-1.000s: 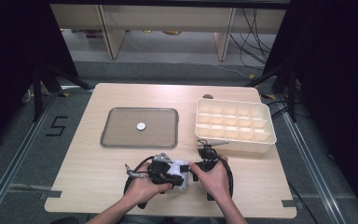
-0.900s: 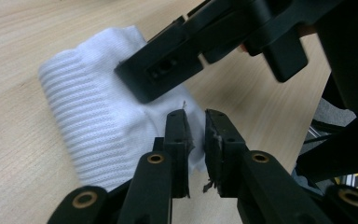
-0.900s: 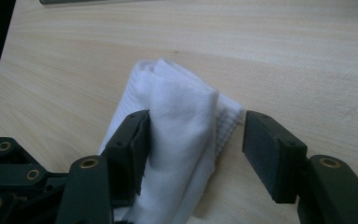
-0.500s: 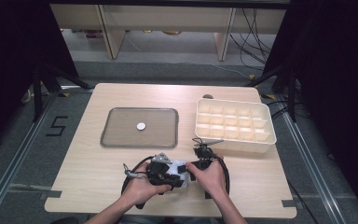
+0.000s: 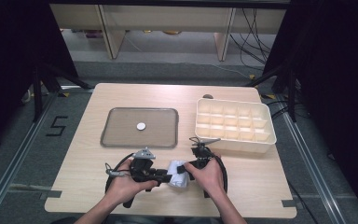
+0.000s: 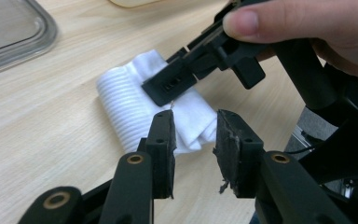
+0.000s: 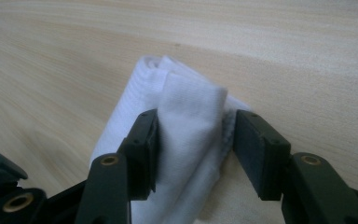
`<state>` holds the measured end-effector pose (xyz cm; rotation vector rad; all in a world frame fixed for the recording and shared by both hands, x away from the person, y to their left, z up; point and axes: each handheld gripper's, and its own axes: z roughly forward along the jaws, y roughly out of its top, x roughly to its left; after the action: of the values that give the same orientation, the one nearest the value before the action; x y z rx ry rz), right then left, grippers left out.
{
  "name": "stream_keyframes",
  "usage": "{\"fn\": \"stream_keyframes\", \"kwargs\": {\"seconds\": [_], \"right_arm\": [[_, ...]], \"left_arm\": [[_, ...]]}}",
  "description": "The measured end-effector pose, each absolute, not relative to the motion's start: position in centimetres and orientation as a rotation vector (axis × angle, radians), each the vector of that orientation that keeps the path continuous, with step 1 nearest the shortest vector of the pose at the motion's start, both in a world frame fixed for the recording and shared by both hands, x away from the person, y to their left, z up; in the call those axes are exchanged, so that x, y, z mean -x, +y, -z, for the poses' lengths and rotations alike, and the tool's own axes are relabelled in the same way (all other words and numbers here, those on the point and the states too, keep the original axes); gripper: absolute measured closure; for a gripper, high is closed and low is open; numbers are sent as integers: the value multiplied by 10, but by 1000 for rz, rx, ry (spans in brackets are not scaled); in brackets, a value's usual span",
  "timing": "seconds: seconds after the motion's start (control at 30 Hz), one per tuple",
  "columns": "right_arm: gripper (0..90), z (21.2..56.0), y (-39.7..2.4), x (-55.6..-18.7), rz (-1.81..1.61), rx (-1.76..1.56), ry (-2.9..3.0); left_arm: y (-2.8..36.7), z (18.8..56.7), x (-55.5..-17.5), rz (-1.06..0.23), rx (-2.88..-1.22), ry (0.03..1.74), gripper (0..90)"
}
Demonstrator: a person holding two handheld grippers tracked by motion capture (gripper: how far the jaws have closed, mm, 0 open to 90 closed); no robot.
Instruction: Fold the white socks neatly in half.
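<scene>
Since the earlier frame the left gripper (image 5: 164, 178) has been drawn back off the white cloth (image 5: 179, 173); its jaws have just been opening, nothing between them. The cloth lies folded on the table (image 5: 261, 186), near edge, partly hidden by hands. The right gripper (image 7: 193, 140) has just been closing round a fold; contact on one pad is hard to make out.

Overhead light falls evenly on the bench (image 5: 121, 186); surroundings at nine and three o'clock stay dark; near fingers (image 7: 142, 149) blur.
</scene>
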<state>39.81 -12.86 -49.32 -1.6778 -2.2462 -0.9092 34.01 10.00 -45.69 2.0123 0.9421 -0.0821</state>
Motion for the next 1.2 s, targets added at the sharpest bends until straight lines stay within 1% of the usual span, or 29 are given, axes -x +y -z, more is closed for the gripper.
{"fn": "stream_keyframes", "kwargs": {"seconds": [0.03,0.13,0.2,0.3,0.33,0.37,0.53,0.67,0.7,0.77,0.87,0.93,0.97,1.03,1.07,1.1,1.17,1.2], "right_arm": [[527,491,-127,-397,856,1736,-2206],[548,494,-128,-398,899,1693,-2224],[564,491,-126,-395,845,1747,-2190],[575,494,-127,-396,893,1679,-2238],[577,492,-126,-395,835,1727,-2209],[577,492,-124,-394,851,1747,-2210],[573,495,-127,-396,889,1666,-2249],[561,489,-122,-395,804,1725,-2153],[561,492,-124,-397,864,1683,-2222],[565,494,-124,-397,879,1686,-2247],[583,493,-124,-396,857,1719,-2214],[604,495,-124,-397,890,1681,-2200],[613,492,-124,-397,829,1700,-2135],[631,492,-124,-398,827,1692,-2119],[637,496,-127,-400,884,1651,-2177],[644,496,-126,-399,858,1683,-2170],[659,499,-128,-403,890,1616,-2195],[668,497,-128,-401,855,1654,-2181]], "left_arm": [[101,457,-340,75,-2011,951,664],[101,458,-340,67,-2002,960,662],[101,459,-341,70,-2003,964,662],[103,460,-342,71,-2007,964,661],[103,460,-342,80,-2006,959,661],[103,460,-341,64,-1999,970,661],[105,459,-343,64,-2005,967,663],[105,460,-343,69,-2004,963,663],[105,460,-344,69,-2004,963,662],[105,460,-343,59,-2003,973,662],[105,461,-344,62,-2008,969,660],[106,461,-344,61,-2005,975,660],[106,462,-344,59,-2006,977,660],[107,462,-344,67,-2004,973,660],[107,462,-344,61,-2003,979,660],[108,463,-344,57,-2003,980,660],[108,463,-345,55,-2002,982,660],[108,463,-345,56,-1998,986,660]]}}
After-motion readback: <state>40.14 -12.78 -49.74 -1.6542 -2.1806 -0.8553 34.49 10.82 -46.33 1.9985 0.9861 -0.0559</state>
